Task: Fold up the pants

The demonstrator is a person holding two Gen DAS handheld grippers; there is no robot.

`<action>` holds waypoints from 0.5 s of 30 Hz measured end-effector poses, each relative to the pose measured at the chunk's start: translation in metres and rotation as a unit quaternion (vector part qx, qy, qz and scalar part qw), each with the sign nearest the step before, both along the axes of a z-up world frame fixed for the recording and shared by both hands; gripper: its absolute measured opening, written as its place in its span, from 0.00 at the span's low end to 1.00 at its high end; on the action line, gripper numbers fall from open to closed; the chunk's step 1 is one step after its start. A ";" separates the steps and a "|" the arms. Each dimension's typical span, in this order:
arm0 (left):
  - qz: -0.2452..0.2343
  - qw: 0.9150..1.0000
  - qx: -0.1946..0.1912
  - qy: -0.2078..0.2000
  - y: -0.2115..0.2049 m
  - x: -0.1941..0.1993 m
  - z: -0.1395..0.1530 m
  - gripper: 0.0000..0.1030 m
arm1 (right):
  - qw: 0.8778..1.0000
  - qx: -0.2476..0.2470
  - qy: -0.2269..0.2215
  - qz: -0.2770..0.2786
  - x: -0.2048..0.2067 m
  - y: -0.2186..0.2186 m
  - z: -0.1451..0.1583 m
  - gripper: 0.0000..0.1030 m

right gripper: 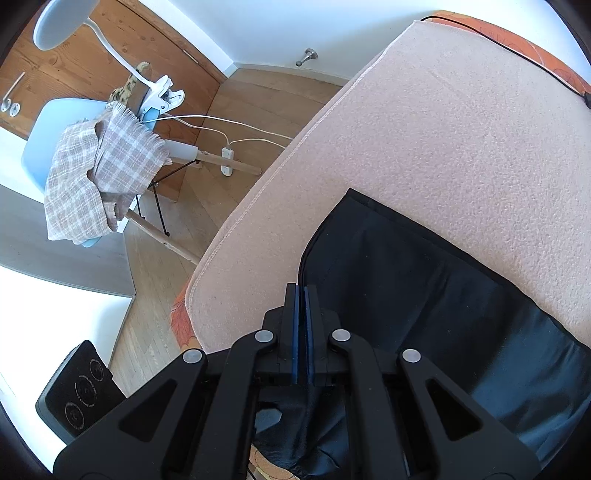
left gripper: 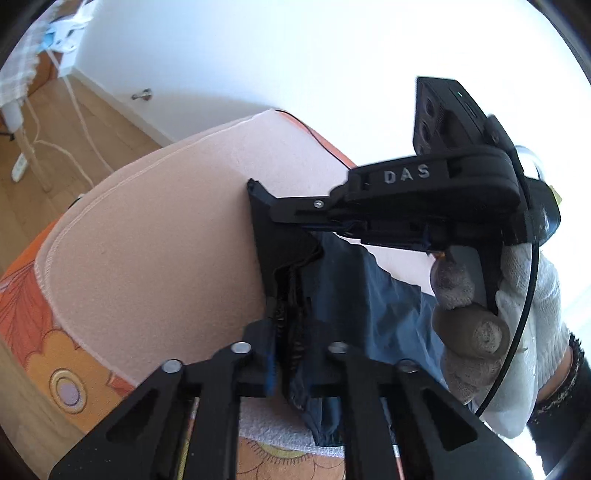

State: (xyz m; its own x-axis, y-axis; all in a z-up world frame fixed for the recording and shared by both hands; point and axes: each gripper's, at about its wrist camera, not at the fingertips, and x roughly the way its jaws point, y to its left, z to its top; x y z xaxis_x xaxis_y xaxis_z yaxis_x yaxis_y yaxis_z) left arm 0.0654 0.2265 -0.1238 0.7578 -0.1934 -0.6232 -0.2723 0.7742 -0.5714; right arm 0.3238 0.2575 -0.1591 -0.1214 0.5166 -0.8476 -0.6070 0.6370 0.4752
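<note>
Dark blue pants (right gripper: 406, 277) lie on a pale pink blanket (right gripper: 461, 129), one end lifted. In the left wrist view my left gripper (left gripper: 290, 332) is shut on the gathered waistband of the pants (left gripper: 354, 295), and fabric hangs below its jaws. My right gripper (left gripper: 269, 258) comes in from the right, held by a white-gloved hand (left gripper: 517, 288), and grips the same bunched edge just beyond. In the right wrist view my right gripper (right gripper: 303, 291) has its blue pads pressed together, with pants fabric drooping beneath them.
The blanket (left gripper: 166, 240) covers an orange floral sheet (left gripper: 44, 332). Beyond the bed edge is wooden floor with a blue chair draped in checked cloth (right gripper: 99, 173), a white clip lamp (right gripper: 159, 96) and a power strip with cords (right gripper: 227, 160). A black cable (right gripper: 498, 33) runs along the far edge.
</note>
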 end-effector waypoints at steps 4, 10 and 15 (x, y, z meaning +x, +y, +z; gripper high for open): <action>-0.027 0.999 0.026 -0.019 -0.021 0.008 0.007 0.06 | 1.000 -0.004 0.002 -0.004 0.004 -0.008 0.004 0.04; -0.064 0.995 0.070 -0.030 -0.043 0.008 0.017 0.06 | 1.000 -0.009 -0.003 -0.024 0.020 -0.022 0.015 0.44; -0.072 0.993 0.088 -0.041 -0.051 0.007 0.024 0.06 | 0.999 -0.025 -0.022 -0.007 0.025 -0.012 0.018 0.53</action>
